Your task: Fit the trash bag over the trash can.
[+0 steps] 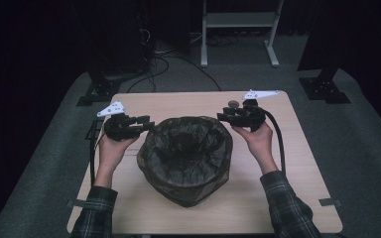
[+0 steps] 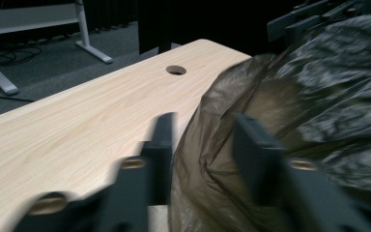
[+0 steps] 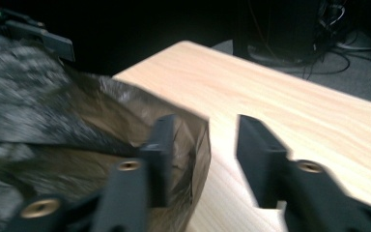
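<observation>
A bin lined with a dark, crinkled, see-through bag (image 1: 186, 148) stands in the middle of the light wood table (image 1: 297, 163). My left gripper (image 1: 146, 121) is at the bag's left rim and points right. In the left gripper view its jaws (image 2: 205, 145) stand apart, open, with the bag's (image 2: 290, 96) folded edge between them. My right gripper (image 1: 221, 116) is at the right rim and points left. It is open too (image 3: 203, 145), one jaw over the bag's (image 3: 101, 116) edge and the other over bare wood.
A round cable hole (image 1: 233, 103) is in the table near its far edge, also seen as a hole (image 2: 176, 70) beyond the left jaws. A white frame (image 1: 238, 29), floor cables (image 1: 154, 59) and black stands (image 1: 325, 87) sit behind the table.
</observation>
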### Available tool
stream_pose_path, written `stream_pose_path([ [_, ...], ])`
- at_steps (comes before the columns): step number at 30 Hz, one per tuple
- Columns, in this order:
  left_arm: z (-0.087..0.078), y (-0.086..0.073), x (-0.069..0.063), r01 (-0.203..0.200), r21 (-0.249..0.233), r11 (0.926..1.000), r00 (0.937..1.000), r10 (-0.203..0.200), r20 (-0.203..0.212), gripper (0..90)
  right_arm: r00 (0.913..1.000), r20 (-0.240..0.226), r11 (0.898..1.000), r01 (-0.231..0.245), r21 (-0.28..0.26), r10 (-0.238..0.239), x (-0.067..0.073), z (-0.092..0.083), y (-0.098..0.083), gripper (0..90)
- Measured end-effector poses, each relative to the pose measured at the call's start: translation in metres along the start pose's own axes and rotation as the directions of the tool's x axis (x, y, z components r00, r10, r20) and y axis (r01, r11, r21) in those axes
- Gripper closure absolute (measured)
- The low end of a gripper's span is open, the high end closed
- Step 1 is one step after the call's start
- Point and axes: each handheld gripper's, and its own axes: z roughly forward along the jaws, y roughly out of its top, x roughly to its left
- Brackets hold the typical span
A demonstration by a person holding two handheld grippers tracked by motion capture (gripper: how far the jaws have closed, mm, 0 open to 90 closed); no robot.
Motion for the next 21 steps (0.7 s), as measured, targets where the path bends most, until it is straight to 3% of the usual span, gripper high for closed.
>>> stream_pose_path([
  [1,-0.004,0.0,-0.002,-0.006,0.003,1.0,0.9999,0.006,-0.008,50.5,1.0,0.0,1.0,0.0,0.0,0.0,0.0,0.0,0.0,47.2],
  [2,-0.007,0.0,-0.005,-0.011,0.003,0.9999,0.9998,0.011,-0.014,38.2,0.9999,0.01,1.0,0.005,-0.014,-0.005,0.003,-0.008,0.003,39.0],
  [3,-0.011,0.0,-0.007,-0.011,0.007,0.9999,0.9998,0.011,-0.013,38.2,0.9999,0.01,1.0,0.005,-0.014,-0.005,0.003,-0.008,0.003,39.0],
  [6,-0.023,-0.003,-0.014,-0.016,0.017,0.9997,0.9992,0.016,-0.036,24.6,0.9999,0.002,0.999,0.013,-0.047,-0.013,0.009,-0.021,0.007,31.3],
  [8,-0.031,-0.007,-0.019,-0.015,0.017,0.9997,0.9983,0.016,-0.055,14.7,0.9995,-0.008,0.997,0.03,-0.075,-0.031,0.017,-0.034,0.012,21.5],
  [9,-0.035,-0.01,-0.021,-0.018,0.02,0.9996,0.9979,0.02,-0.062,14.7,0.9995,-0.008,0.997,0.03,-0.075,-0.031,0.017,-0.034,0.012,21.5],
  [13,-0.049,-0.022,-0.03,-0.011,0.048,0.9988,0.9935,0.017,-0.112,1.2,0.9966,-0.049,0.995,0.062,-0.079,-0.066,0.03,-0.045,0.017,12.2],
  [16,-0.059,-0.033,-0.037,-0.02,0.066,0.9976,0.9928,0.027,-0.116,0.0,0.9937,-0.031,0.993,0.106,-0.051,-0.108,0.042,-0.051,0.022,9.6],
  [21,-0.074,-0.052,-0.052,-0.044,0.086,0.9953,0.9902,0.055,-0.128,0.0,0.9843,-0.076,0.985,0.153,-0.077,-0.159,0.059,-0.059,0.027,9.4],
])
